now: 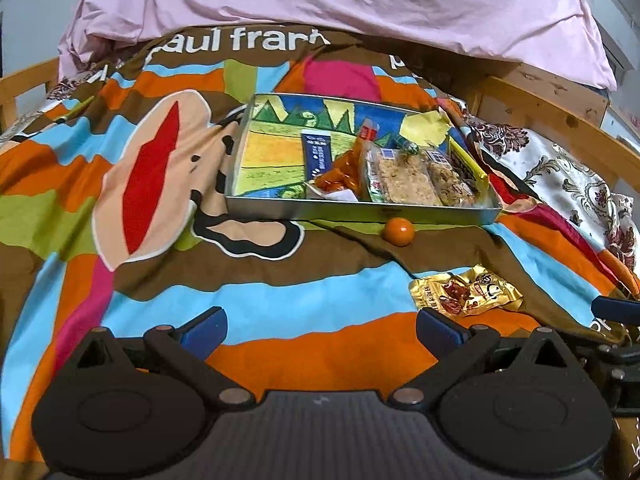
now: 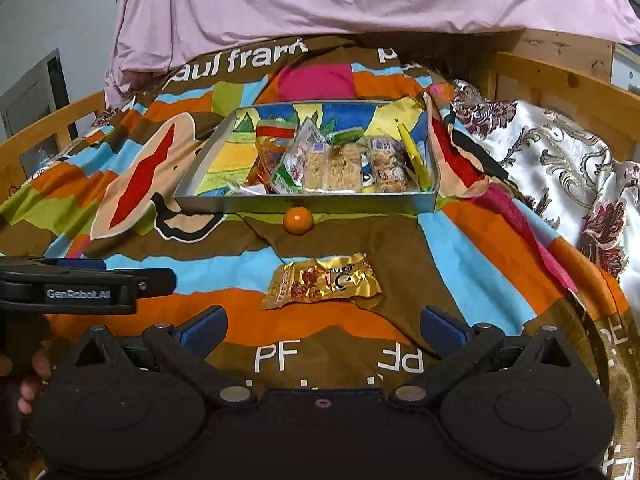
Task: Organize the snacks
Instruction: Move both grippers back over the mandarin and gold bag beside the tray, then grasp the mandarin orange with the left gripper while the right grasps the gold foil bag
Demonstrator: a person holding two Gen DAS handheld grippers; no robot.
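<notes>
Two snacks lie outside the tray [image 2: 304, 202]: an orange ball [image 2: 298, 220] and a gold packet [image 2: 322, 282]. Both claws, left [image 1: 322, 330] and right [image 2: 324, 330], hover spread and empty, the right facing the packet, likely next.

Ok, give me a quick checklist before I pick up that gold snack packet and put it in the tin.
1. Right gripper open and empty: ok.
2. Gold snack packet lies flat on the blanket, just ahead of the right fingers: ok.
3. Left gripper open, holding nothing: ok.
4. Left gripper clear of the packet's path: ok, it sits off to the left side.
5. Free space in the tin box: ok, its left half is bare.
6. Orange ball against the tin's front wall: not ok, it sits on the direct line.
</notes>
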